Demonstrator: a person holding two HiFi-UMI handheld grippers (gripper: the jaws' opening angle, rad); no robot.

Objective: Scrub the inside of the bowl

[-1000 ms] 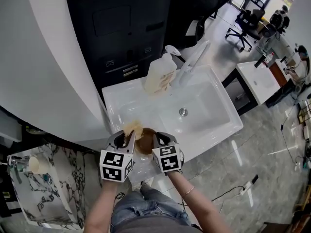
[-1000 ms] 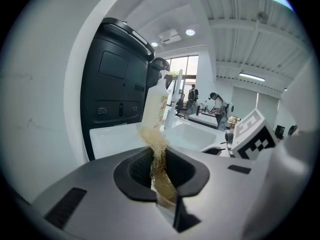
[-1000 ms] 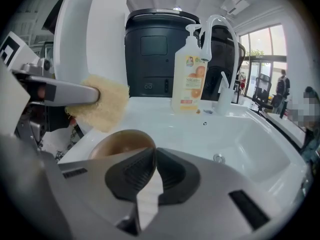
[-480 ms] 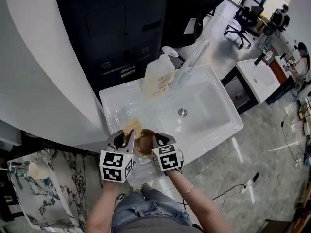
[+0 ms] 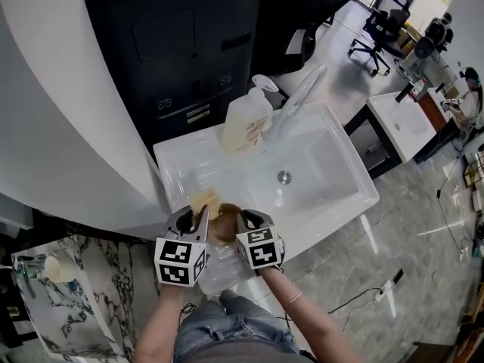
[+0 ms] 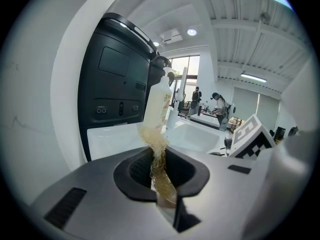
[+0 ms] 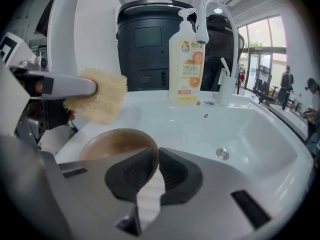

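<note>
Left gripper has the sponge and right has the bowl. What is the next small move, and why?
Probably lower the left gripper so its sponge goes into the bowl. The sponge hangs by the bowl's rim, not inside it, while the right gripper clamps the near rim.

- Soap bottle point(image 7: 185, 64): the front label carries a brand line above an orange fruit picture, but the lettering is too small to read reliably.
- Nothing else is legible.

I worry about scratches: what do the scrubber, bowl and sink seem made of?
Scrubber: coarse tan fibres, matte, likely loofah. Bowl: smooth brown with a soft sheen, perhaps glazed ceramic or plastic. Sink: glossy white with reflections, probably ceramic or acrylic.
</note>
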